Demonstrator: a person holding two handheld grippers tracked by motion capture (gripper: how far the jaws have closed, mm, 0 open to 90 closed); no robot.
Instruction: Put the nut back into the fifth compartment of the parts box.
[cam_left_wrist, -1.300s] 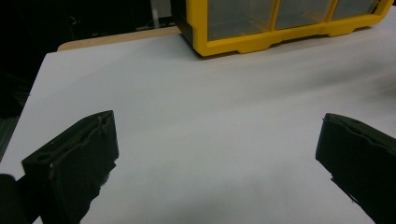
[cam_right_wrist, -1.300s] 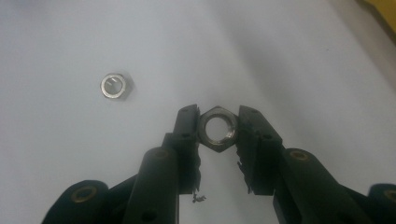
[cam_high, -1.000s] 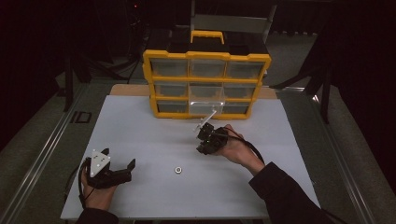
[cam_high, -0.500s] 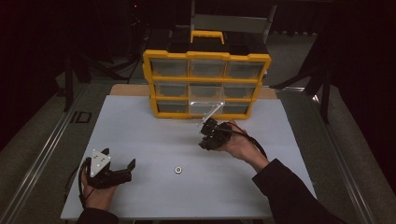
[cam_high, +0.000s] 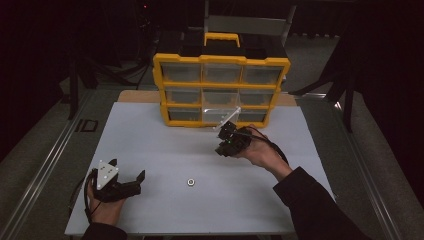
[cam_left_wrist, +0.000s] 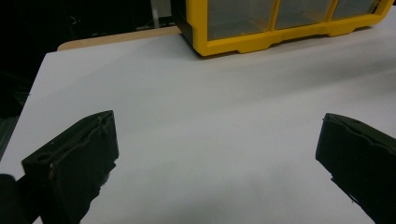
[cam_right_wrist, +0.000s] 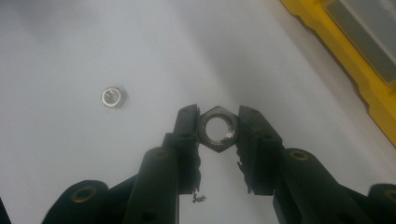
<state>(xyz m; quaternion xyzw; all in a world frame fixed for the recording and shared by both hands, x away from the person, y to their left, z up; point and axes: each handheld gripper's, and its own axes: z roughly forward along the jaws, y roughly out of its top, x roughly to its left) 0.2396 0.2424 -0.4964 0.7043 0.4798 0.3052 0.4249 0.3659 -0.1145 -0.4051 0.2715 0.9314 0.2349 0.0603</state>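
Working over a wide white table top (cam_high: 150, 140), matte and smooth, lying under both tools. Ahead of the right gripper (cam_high: 226, 131), past its tips: a yellow plastic organiser (cam_high: 220, 62) with a black top, a yellow carry handle and three rows of clear, boxy drawers. Pulled out from the middle of the bottom row, a clear drawer (cam_high: 227, 114), just in front of the tips and a little above them, apparently tilted, its open side hard to make out from the high view.

Held in the right gripper: a hex nut (cam_right_wrist: 217, 128), dull grey metal, six-sided, threads faintly visible inside the bore. Pinched on two opposite flats by black jaws set narrow, bore facing back up the tool, so the nut stands on edge between the pads. Raised off the table, close to the drawer. Judged from this: right hand far nearer the drawer than the left, and the coming move likely a short carry forward and up over the drawer's rim, then a release.

Resting near the front edge of the table, well apart from the organiser: the left gripper (cam_left_wrist: 218, 116), black jaws spread wide, nothing between them, bare white surface ahead.

Lying flat on the table between the two tools, behind the right gripper's hold: a smaller nut (cam_right_wrist: 112, 97), bright and shiny, untouched.
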